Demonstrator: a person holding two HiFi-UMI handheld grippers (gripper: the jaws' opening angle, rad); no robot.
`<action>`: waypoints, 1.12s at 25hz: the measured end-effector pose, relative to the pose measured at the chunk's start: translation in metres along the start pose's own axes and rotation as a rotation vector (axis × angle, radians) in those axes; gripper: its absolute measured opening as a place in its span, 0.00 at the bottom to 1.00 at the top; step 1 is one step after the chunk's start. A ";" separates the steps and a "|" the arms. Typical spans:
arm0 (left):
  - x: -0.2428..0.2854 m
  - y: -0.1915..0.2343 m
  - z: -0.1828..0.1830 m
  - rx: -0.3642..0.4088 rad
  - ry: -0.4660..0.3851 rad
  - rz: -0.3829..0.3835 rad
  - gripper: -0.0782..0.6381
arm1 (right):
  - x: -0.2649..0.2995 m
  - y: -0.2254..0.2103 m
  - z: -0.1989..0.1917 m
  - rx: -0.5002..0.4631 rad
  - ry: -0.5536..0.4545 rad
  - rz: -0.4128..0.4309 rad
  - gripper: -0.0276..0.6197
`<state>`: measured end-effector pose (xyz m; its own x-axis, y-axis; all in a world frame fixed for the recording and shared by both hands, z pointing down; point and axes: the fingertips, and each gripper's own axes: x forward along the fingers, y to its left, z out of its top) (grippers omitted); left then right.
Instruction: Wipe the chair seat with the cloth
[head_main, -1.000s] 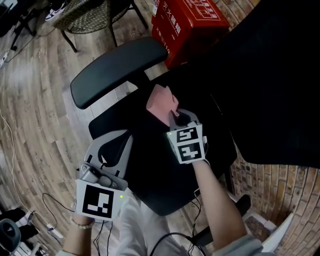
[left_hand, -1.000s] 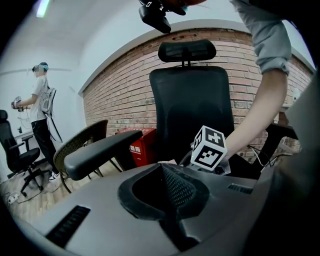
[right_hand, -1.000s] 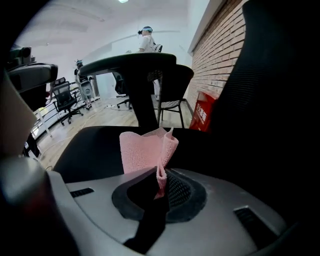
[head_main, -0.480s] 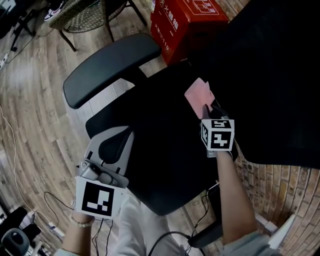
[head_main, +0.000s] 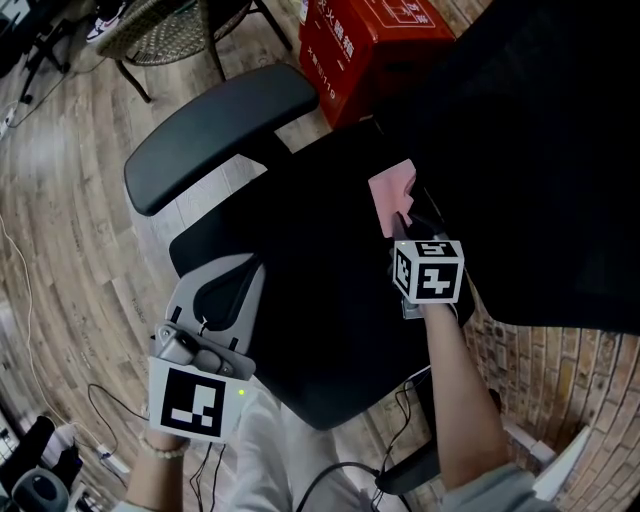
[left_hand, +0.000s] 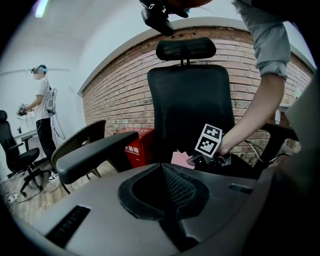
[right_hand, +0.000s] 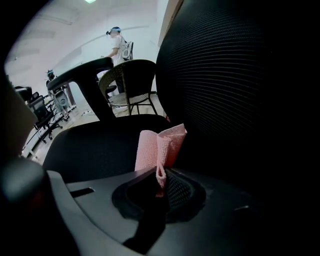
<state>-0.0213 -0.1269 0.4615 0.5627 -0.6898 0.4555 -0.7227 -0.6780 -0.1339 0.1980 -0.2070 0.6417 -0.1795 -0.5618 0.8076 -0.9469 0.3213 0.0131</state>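
Since the black chair seat (head_main: 320, 310) takes up most of the head view, I'll start there. It's bare apart from the back right corner, tucked under the tall backrest (head_main: 520, 150). The armrest (head_main: 215, 135) sits off to the seat's left, with a red box (head_main: 375, 45) on the floor behind it.

The left gripper (left_hand: 164, 172) hangs by the seat's front left edge with its jaws together on nothing, so it's well apart from the action. The right gripper (right_hand: 159, 176) is the one that matters: it's clamped on the bottom of the pink cloth (right_hand: 161, 145).

The cloth sticks out past the jaws toward the backrest, its long side in line with the gripper. All the unwiped seat lies to the left and back toward the person — so I'd guess the next stroke drags that way. Can't tell if the cloth is actually pressed flat on the seat.
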 end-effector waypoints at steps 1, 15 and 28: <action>-0.002 0.001 -0.001 -0.003 0.000 0.002 0.13 | -0.001 0.004 -0.001 0.004 -0.002 0.006 0.13; -0.051 0.012 -0.022 -0.015 0.017 0.055 0.13 | -0.028 0.106 -0.024 -0.022 -0.029 0.152 0.13; -0.090 0.018 -0.037 -0.035 0.024 0.102 0.13 | -0.062 0.239 -0.056 -0.164 -0.011 0.387 0.13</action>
<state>-0.0998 -0.0673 0.4505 0.4761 -0.7479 0.4626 -0.7895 -0.5952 -0.1498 -0.0025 -0.0528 0.6282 -0.5172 -0.3839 0.7650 -0.7542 0.6269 -0.1953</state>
